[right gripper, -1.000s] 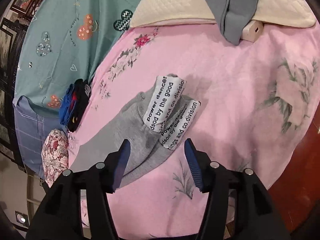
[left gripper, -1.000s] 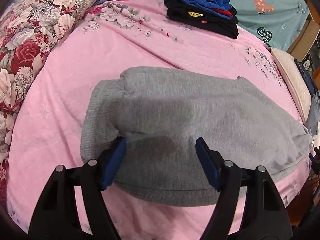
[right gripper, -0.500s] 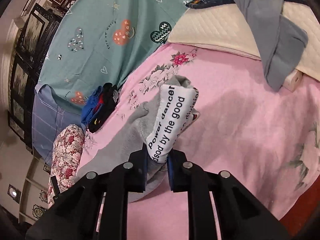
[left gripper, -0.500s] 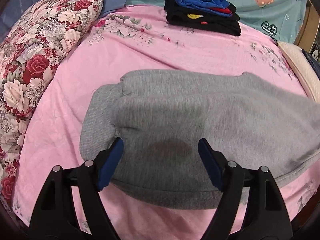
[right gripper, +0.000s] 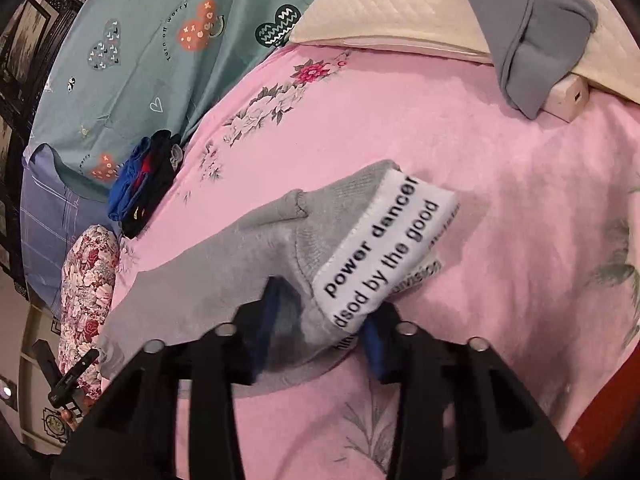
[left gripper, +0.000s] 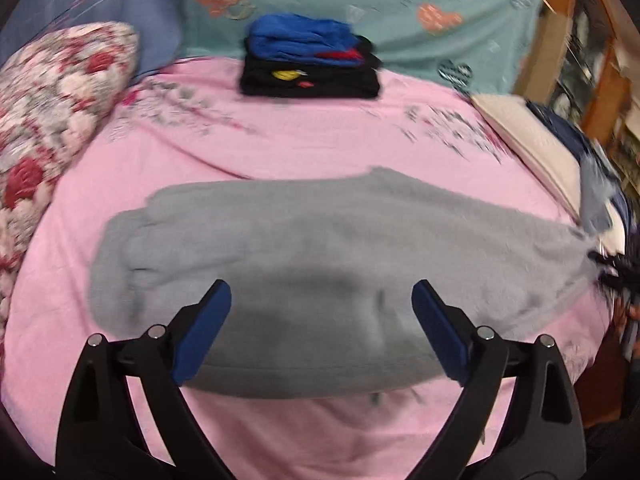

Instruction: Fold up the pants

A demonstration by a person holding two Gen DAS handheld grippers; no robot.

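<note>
Grey pants (left gripper: 320, 232) lie lengthwise across the pink bed sheet (left gripper: 280, 140), waistband to the left and legs running right. My left gripper (left gripper: 320, 288) hovers just above their near edge, open, with nothing between its blue pads. In the right wrist view the pants (right gripper: 224, 272) end in white cuffs printed with black words (right gripper: 384, 240). My right gripper (right gripper: 324, 304) is at those cuffs. Its jaws stand apart, with the cuff fabric lying between them and draped over the left finger (right gripper: 272, 320).
A folded stack of black and blue clothes (left gripper: 312, 56) sits at the far side of the bed. A floral pillow (left gripper: 52, 112) lies on the left. On the right a cream quilted pillow (right gripper: 400, 12) carries a grey garment (right gripper: 536, 32) beside a small box (right gripper: 568, 96).
My right gripper closed on the cuffs half a second ago; its jaws have since spread apart again. The pant legs now lie straighter toward the right. My left gripper has tilted up and stays open.
</note>
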